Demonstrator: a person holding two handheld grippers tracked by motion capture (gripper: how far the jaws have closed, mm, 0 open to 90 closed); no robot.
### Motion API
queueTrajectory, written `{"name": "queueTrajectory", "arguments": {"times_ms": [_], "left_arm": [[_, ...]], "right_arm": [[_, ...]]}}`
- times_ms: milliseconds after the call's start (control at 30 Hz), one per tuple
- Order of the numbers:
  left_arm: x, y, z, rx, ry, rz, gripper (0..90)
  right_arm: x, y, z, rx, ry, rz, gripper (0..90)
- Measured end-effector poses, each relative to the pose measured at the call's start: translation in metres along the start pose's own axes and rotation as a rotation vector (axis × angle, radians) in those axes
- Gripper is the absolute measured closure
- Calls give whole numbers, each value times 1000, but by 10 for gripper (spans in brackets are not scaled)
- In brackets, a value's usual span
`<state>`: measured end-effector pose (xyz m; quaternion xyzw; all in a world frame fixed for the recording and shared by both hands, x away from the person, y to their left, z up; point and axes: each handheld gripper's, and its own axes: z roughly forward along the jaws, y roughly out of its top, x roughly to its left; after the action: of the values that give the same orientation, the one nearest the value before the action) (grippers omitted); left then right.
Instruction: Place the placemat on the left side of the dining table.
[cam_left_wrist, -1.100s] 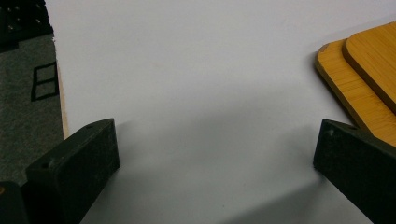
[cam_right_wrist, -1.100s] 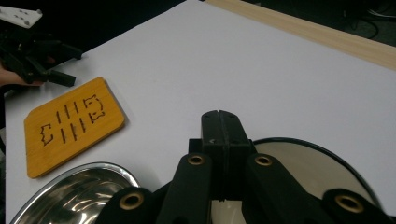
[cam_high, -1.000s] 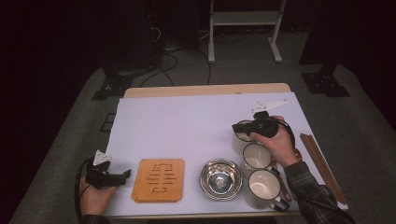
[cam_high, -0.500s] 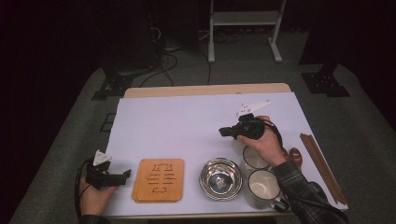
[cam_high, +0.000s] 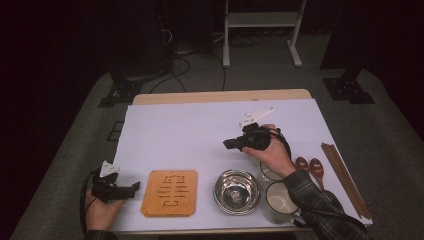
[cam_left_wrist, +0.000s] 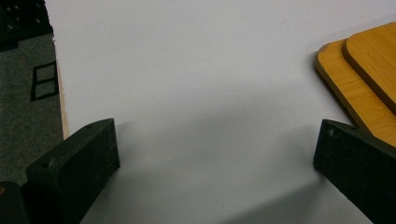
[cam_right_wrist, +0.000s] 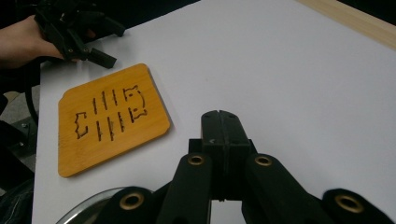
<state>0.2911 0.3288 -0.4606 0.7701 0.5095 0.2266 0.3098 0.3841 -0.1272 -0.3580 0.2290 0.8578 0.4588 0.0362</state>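
- Right tool (cam_high: 231, 144), jaws pressed flat together with nothing between them, as the right gripper view shows plainly; it hangs just above the bare white table (cam_high: 180, 130), pointing toward the person's left; empty and clamped like this, it looks to be crossing toward something rather than carrying.
- Right beneath and behind that tool: the steel bowl (cam_high: 236, 190), whose rim curves in at the bottom of the right gripper view; two mugs (cam_high: 276, 200) stand just behind the right hand (cam_high: 270, 152), crowded against the bowl, probably laid out as a set along the near edge for easy reach.
- Ahead of the right tool and a little to its left: the bamboo trivet (cam_right_wrist: 109, 121), flat on the table with slots cut through its top; by its heading, I judge this is what the tool is after; the left gripper view shows a second board edge under it, so there are likely two stacked.
- Beyond the trivet, farther along the same line: the left tool (cam_high: 131, 188), jaws spread wide and empty, low at the table's near corner; the trivet's rim lies just beside its right jaw; it seems parked there in waiting.
- Farthest behind the right tool, past the mugs: two dark spoons (cam_high: 310, 167) and chopsticks (cam_high: 345, 180) near the table's edge, untouched.
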Motion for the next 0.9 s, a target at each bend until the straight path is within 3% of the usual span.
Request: {"name": "queueTrajectory", "arguments": {"times_ms": [900], "left_arm": [[0, 0, 0, 4, -1, 0, 0]], "right_arm": [[31, 22, 61, 97, 87, -105, 898]]}}
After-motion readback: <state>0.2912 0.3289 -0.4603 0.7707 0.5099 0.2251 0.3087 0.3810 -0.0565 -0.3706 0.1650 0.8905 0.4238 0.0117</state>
